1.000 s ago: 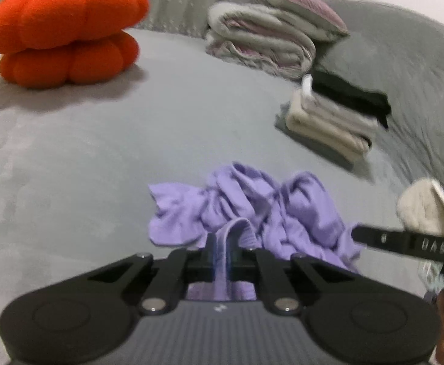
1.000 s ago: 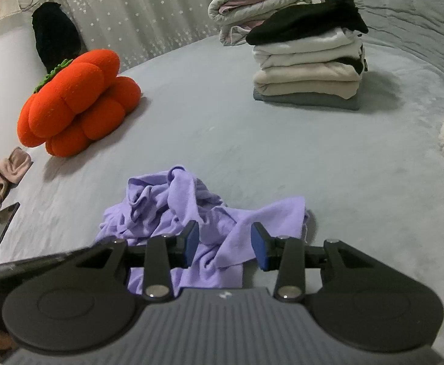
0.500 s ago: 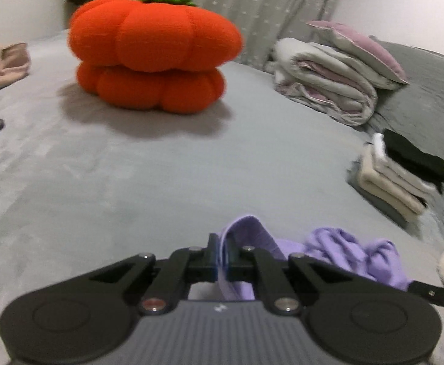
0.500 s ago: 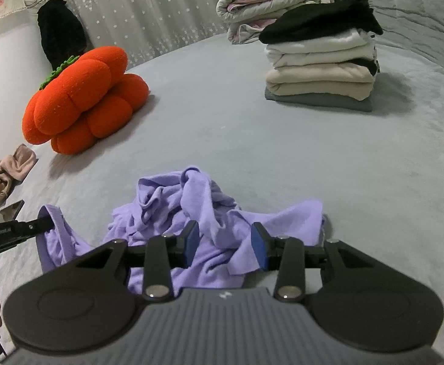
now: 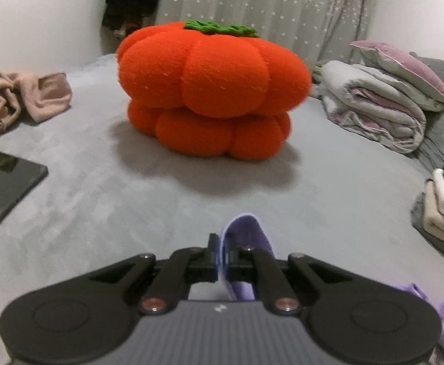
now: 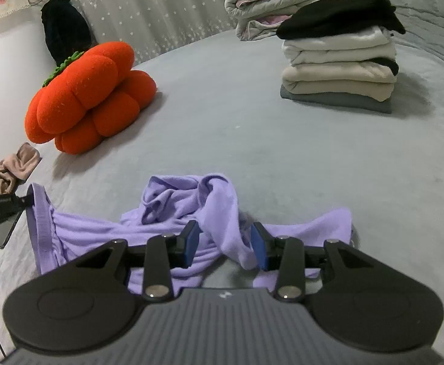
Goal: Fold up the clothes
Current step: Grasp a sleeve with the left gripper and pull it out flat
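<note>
A crumpled lilac garment [image 6: 191, 210] lies on the grey bed, partly stretched out to the left. My left gripper [image 5: 222, 255] is shut on the garment's ribbed edge [image 5: 246, 234] and holds it off the bed; it shows at the far left of the right wrist view [image 6: 29, 202]. My right gripper [image 6: 224, 245] is open, its blue-padded fingers either side of a raised fold of the lilac cloth, low over the garment's near edge.
An orange pumpkin cushion [image 5: 212, 91] sits ahead of the left gripper. A dark tablet [image 5: 0, 182] and a beige garment [image 5: 18, 100] lie at the left. A stack of folded clothes [image 6: 340, 70] and folded bedding [image 6: 282, 3] stand at the back right.
My left gripper has pulled the lilac edge away to the left and swung toward the pumpkin cushion, stretching the garment out. My right gripper has stayed open over the cloth, moving slightly closer.
</note>
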Available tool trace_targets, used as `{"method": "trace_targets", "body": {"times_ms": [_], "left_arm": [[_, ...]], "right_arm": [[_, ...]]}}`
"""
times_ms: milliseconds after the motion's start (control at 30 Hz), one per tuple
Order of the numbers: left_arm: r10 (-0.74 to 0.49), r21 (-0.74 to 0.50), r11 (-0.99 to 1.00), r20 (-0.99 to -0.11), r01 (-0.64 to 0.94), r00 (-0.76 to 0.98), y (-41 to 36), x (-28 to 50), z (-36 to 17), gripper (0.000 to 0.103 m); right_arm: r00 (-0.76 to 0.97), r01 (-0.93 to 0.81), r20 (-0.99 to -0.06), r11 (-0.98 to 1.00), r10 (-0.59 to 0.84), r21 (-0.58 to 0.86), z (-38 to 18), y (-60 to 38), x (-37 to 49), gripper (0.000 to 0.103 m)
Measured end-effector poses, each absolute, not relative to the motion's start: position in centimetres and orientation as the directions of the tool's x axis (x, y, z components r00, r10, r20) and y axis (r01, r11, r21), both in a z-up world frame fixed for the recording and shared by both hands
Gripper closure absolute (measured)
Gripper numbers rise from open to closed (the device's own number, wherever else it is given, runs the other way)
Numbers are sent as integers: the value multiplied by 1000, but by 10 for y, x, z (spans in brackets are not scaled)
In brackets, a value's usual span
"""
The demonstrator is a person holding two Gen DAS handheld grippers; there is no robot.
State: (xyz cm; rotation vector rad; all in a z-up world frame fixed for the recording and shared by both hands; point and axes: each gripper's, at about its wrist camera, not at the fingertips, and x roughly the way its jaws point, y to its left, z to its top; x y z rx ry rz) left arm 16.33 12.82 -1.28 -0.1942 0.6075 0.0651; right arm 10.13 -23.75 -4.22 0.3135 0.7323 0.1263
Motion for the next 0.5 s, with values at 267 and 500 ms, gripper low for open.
{"method": "trace_targets", "body": {"times_ms": [267, 500], "left_arm": [[79, -124, 975, -576, -183, 813, 149, 197, -13, 100], [99, -126, 967, -608, -220, 787, 155, 215, -33, 100]], "right_arm": [[726, -17, -650, 950, 226, 312, -46, -231, 112, 61], [718, -20, -656, 950, 231, 313, -49, -229, 120, 61]]}}
